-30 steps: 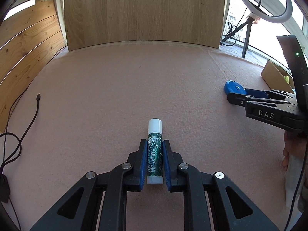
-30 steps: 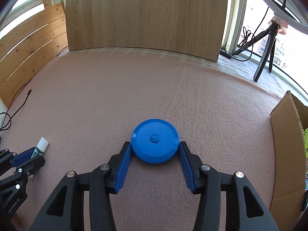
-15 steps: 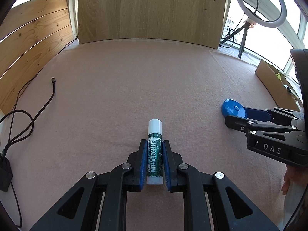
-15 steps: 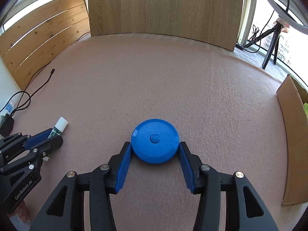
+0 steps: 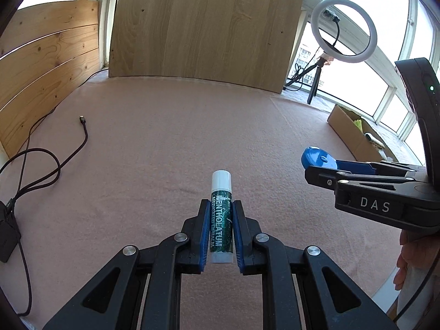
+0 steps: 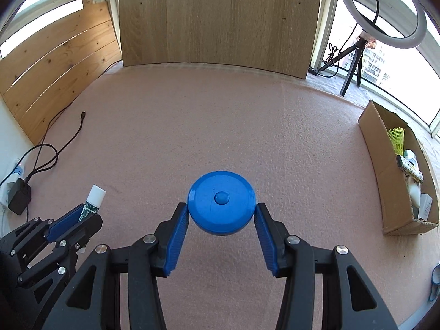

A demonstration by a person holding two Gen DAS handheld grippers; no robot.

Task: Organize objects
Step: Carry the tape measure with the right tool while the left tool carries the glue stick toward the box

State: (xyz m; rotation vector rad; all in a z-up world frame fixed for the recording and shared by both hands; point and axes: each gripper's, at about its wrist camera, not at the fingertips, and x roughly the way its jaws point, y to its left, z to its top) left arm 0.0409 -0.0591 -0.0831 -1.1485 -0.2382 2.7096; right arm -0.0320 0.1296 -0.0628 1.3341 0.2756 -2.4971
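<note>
The jaws of the left gripper (image 5: 220, 220) are being kept clenched on a lip balm (image 5: 220, 214), a slim cylinder with a white cap and a dark green printed label. The tube is being held lengthwise between the ribbed blue pads (image 5: 205, 231), the cap projecting past the tips and the base sitting back between the fingers. The jaws of the right gripper (image 6: 222, 220) are being pressed against opposite sides of a blue disc (image 6: 221, 202), a smooth, round plastic case with a small raised button at its centre. The disc is being gripped at the pad tips, most of it lying forward of them. Both items are being carried clear above a pinkish felt cloth (image 6: 220, 126) of fine, fuzzy texture. A black cable (image 5: 55, 159) is being seen lying on the cloth at the left. At the right edge an open cardboard box (image 6: 385, 181) is being shown, holding a yellow shuttlecock (image 6: 396, 140). Wood-grain panels (image 6: 220, 19) are being seen at the back, with a ring light (image 6: 382, 8) on a tripod standing before bright windows.
</note>
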